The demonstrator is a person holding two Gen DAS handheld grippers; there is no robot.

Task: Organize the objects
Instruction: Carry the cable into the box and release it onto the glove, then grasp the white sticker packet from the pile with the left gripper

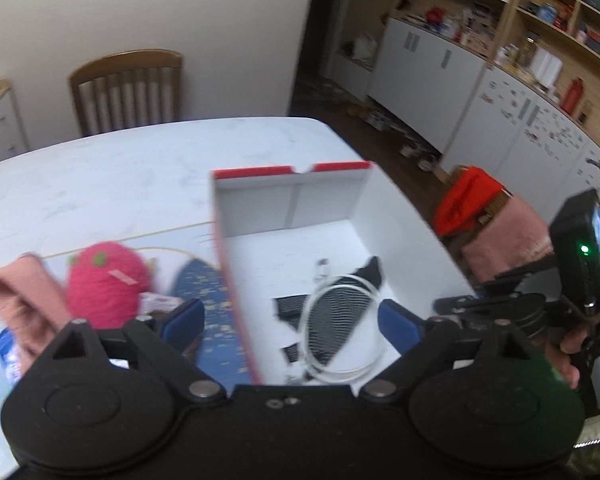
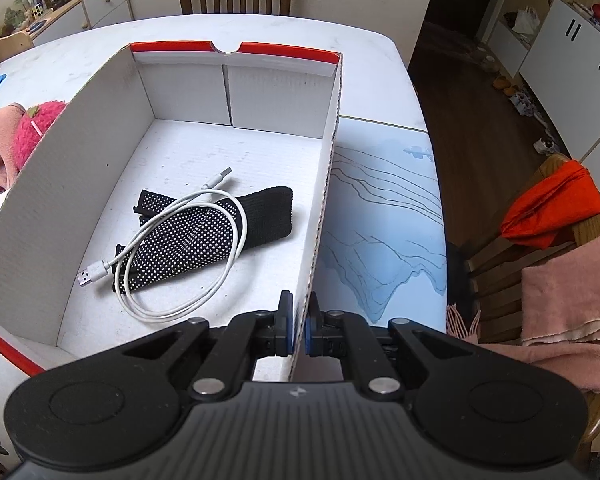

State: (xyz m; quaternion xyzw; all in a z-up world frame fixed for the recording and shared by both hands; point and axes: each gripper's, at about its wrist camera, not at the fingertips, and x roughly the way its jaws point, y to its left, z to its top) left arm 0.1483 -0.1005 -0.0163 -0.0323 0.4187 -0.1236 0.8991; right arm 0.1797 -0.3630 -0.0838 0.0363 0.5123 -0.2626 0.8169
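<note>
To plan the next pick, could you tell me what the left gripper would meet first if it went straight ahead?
Probably the white cable coiled on the black dotted glove inside the box. The left gripper is open above them, though depth is unclear.

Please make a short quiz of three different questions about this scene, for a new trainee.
1. True or false: the right gripper is clamped on the right wall of the box.
2. Which lies on the black dotted glove in the box? A) white USB cable B) scissors C) a spoon
3. Fill in: the left gripper is ____ and holds nothing.

Key: 1 true; 2 A; 3 open.
</note>
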